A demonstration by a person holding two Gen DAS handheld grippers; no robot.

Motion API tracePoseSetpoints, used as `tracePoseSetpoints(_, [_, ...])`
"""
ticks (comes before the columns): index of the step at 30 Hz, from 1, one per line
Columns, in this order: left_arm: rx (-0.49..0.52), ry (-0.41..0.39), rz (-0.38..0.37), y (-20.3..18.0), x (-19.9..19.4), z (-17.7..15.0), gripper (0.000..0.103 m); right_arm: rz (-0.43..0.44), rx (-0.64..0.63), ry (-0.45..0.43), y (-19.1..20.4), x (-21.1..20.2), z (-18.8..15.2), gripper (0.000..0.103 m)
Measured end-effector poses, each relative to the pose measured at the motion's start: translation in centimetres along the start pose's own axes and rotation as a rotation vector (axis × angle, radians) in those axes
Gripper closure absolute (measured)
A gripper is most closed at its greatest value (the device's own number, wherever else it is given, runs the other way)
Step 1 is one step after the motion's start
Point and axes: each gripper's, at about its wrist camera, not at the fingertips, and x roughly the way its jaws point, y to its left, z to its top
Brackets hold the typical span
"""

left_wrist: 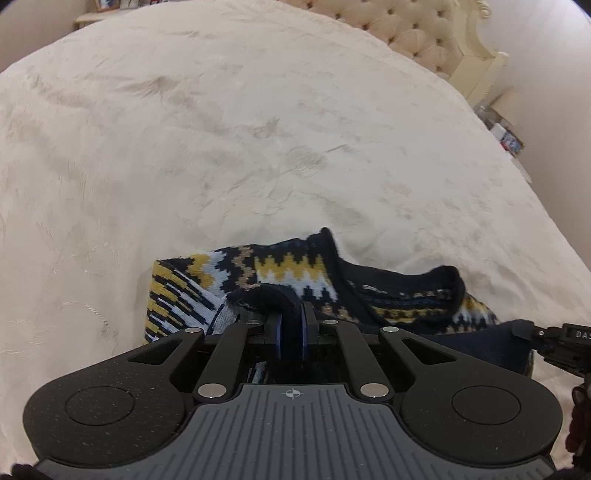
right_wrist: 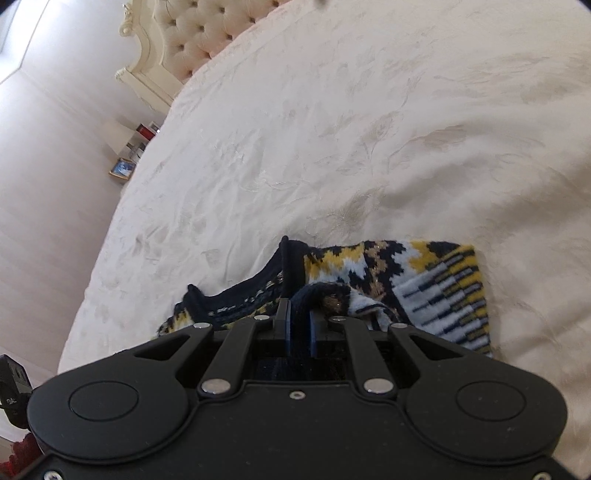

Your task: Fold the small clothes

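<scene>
A small knitted sweater (left_wrist: 288,269) in navy, yellow and white zigzag pattern lies partly folded on the cream bedspread (left_wrist: 221,147). My left gripper (left_wrist: 291,314) is shut on a navy ribbed edge of the sweater. In the right wrist view the same sweater (right_wrist: 424,288) lies just ahead, and my right gripper (right_wrist: 298,314) is shut on another navy ribbed edge of it. The tip of the right gripper shows at the right edge of the left wrist view (left_wrist: 554,343).
The tufted cream headboard (left_wrist: 417,33) stands at the far end of the bed. A bedside shelf with small items and a framed picture (right_wrist: 122,168) sits by the wall beside the bed. The bedspread (right_wrist: 369,129) stretches wide beyond the sweater.
</scene>
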Motion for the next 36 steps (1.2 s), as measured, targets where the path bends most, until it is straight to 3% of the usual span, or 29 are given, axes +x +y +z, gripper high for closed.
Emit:
tracePoseSetpoints(3, [-0.025, 0.016, 0.005, 0.6, 1.0, 0.3, 0.089, -0.016, -0.005, 0.027, -0.2, 1.3, 0.5, 0.082])
tracePoseSetpoints(9, [-0.089, 0.004, -0.001, 2.0, 1.7, 1.1, 0.063, -0.033, 0.018, 0.056, -0.8, 2.8, 1.1, 0.071])
tracePoseSetpoints(11, [-0.082, -0.019, 0.005, 2.1, 1.5, 1.4, 0.049, -0.026, 0.02, 0.042, -0.9, 2.9, 1.2, 0.049])
tracePoseSetpoints(12, [-0.076, -0.028, 0.004, 2.1, 1.4, 1.6, 0.043, -0.027, 0.016, 0.022, -0.8, 2.8, 1.2, 0.044])
tracePoseSetpoints(14, [-0.058, -0.036, 0.007, 2.0, 1.1, 2.1, 0.043, -0.01, 0.018, -0.019, -0.8, 2.4, 1.4, 0.03])
tracePoseSetpoints(22, [0.022, -0.062, 0.016, 0.4, -1.0, 2.6, 0.02, -0.035, -0.053, -0.072, 0.5, 0.4, 1.5, 0.026])
tracePoseSetpoints(25, [0.051, -0.058, 0.021, -0.5, -1.7, 1.8, 0.019, -0.042, -0.111, -0.06, 1.5, -0.1, 0.8, 0.026])
tracePoseSetpoints(32, [0.223, 0.094, 0.016, -3.4, -0.1, -2.0, 0.018, -0.039, -0.313, 0.054, 4.9, 0.7, -2.7, 0.026])
tracePoseSetpoints(36, [0.363, 0.179, 0.084, -3.9, 2.0, -4.6, 0.018, -0.086, -0.515, 0.141, 7.2, 2.5, -5.5, 0.026])
